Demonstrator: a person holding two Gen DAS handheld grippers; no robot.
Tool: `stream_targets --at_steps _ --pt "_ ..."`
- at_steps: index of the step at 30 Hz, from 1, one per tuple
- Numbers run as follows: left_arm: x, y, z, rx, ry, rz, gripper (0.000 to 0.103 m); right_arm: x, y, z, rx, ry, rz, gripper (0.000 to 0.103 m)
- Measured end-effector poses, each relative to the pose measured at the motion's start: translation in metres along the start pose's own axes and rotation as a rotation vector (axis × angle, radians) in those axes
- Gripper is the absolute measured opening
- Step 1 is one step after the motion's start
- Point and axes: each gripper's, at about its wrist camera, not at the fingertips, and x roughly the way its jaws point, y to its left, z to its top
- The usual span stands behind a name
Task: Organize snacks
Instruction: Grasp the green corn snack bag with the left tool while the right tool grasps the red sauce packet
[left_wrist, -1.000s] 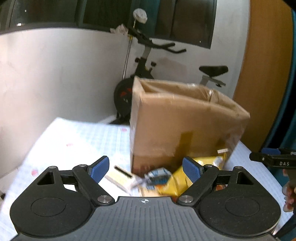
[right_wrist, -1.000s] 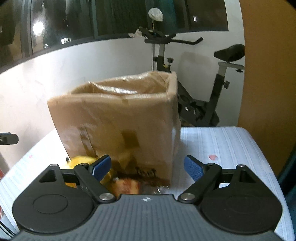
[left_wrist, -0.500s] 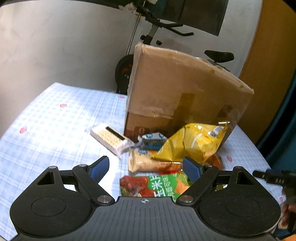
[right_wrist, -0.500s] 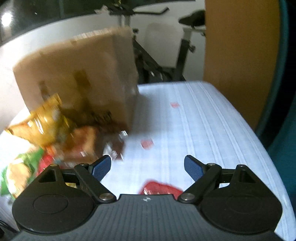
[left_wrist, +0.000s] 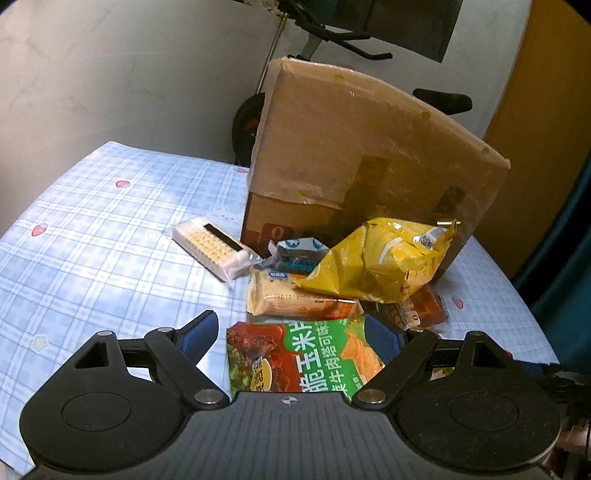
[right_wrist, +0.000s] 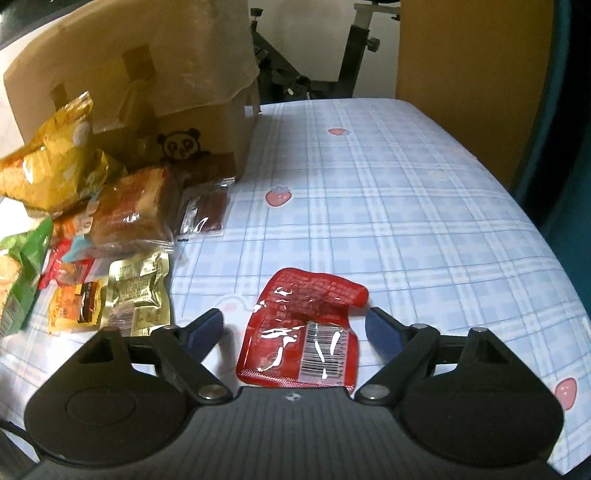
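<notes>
A tall cardboard box (left_wrist: 369, 158) stands on a blue checked tablecloth (left_wrist: 92, 229). Snack packs lie piled in front of it: a yellow bag (left_wrist: 380, 266), a beige biscuit pack (left_wrist: 291, 301), a white cracker pack (left_wrist: 212, 251) and a green and red chip bag (left_wrist: 299, 354). My left gripper (left_wrist: 291, 338) is open, its jaws either side of the green bag. My right gripper (right_wrist: 293, 332) is open around a flat red pouch (right_wrist: 306, 332) lying alone on the cloth. The box (right_wrist: 129, 88) and the pile also show in the right wrist view, with a gold packet (right_wrist: 136, 291).
An exercise bike (right_wrist: 295, 66) stands behind the table. A wooden panel (left_wrist: 535, 110) rises at the right. The table's right edge (right_wrist: 554, 258) curves close to the red pouch. Bare cloth lies to the left of the pile (left_wrist: 74, 277).
Both grippers have dropped and tilted down from facing the box to looking at the table. The left one now straddles the green bag, the right one the red pouch.
</notes>
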Motion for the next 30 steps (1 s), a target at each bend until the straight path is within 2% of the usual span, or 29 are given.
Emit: stream_targets --at_steps 2,4,7,16,22,25,27,30 --pt "0.002 -0.002 -0.002 0.002 0.014 -0.004 0.088 0.0 0.005 0.0 -0.042 -0.017 -0.002 0.066" --pt "0.004 -0.005 -0.004 0.009 0.028 -0.009 0.088 0.001 0.008 0.001 -0.047 -0.026 0.018 0.064" --pt "0.008 -0.01 -0.005 0.028 0.045 -0.016 0.088 0.004 0.013 0.003 -0.04 -0.045 0.061 0.064" --pt "0.02 -0.021 -0.005 0.065 0.082 -0.011 0.09 0.014 0.032 0.005 -0.109 -0.081 0.08 0.064" --pt "0.036 -0.013 -0.004 0.009 0.136 0.011 0.092 0.015 0.028 0.003 -0.104 -0.092 0.094 0.064" --pt "0.049 -0.008 -0.008 -0.016 0.2 -0.017 0.094 0.015 0.028 0.003 -0.101 -0.095 0.095 0.064" --pt "0.053 -0.007 -0.011 -0.022 0.2 -0.013 0.098 0.015 0.028 0.002 -0.101 -0.097 0.094 0.064" --pt "0.056 -0.004 -0.013 -0.03 0.203 -0.016 0.099 0.015 0.028 0.002 -0.101 -0.097 0.093 0.064"
